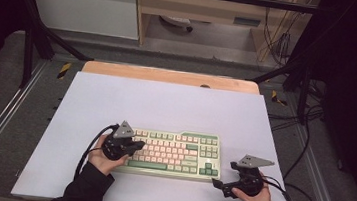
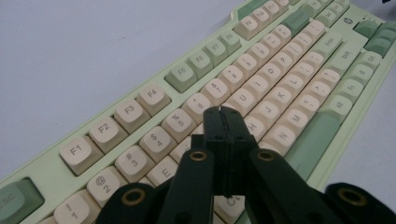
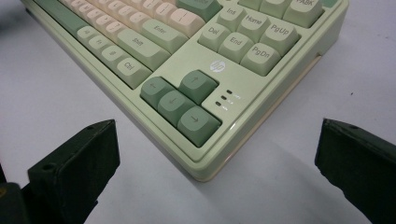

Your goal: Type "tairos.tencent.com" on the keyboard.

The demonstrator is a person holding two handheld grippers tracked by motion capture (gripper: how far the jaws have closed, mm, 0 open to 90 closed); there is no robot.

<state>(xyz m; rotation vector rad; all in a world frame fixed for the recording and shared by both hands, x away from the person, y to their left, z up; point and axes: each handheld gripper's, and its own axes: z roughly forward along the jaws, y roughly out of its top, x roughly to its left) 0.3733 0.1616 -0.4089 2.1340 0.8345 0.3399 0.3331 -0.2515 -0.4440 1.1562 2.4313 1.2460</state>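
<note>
1. Black-sleeved forearms nearest, at bottom edge of high view; one hand on each gripper.
2. Right gripper (image 1: 221,186) low on white table mat (image 1: 166,104), just off the near right corner of the keyboard (image 1: 173,153); jaws spread wide, nothing between them. Keyboard corner with the dark green arrow keys (image 3: 180,100) straight ahead in the right gripper view, apart from both jaws.
3. Left gripper (image 1: 137,145) over left end of keyboard; jaws pressed fully together, gripping nothing. Closed tips (image 2: 223,114) above the letter rows, near the R and T keys; contact with a keycap impossible to judge.
4. Keyboard itself: pale green case, cream and green keycaps, flat on the mat, near-centre, long side parallel to front edge.
5. Beyond the mat: strip of bare wooden tabletop (image 1: 169,76) along far edge.
6. Farthest: dark metal frame legs, floor, bundle of cables (image 1: 278,40) at upper right.
</note>
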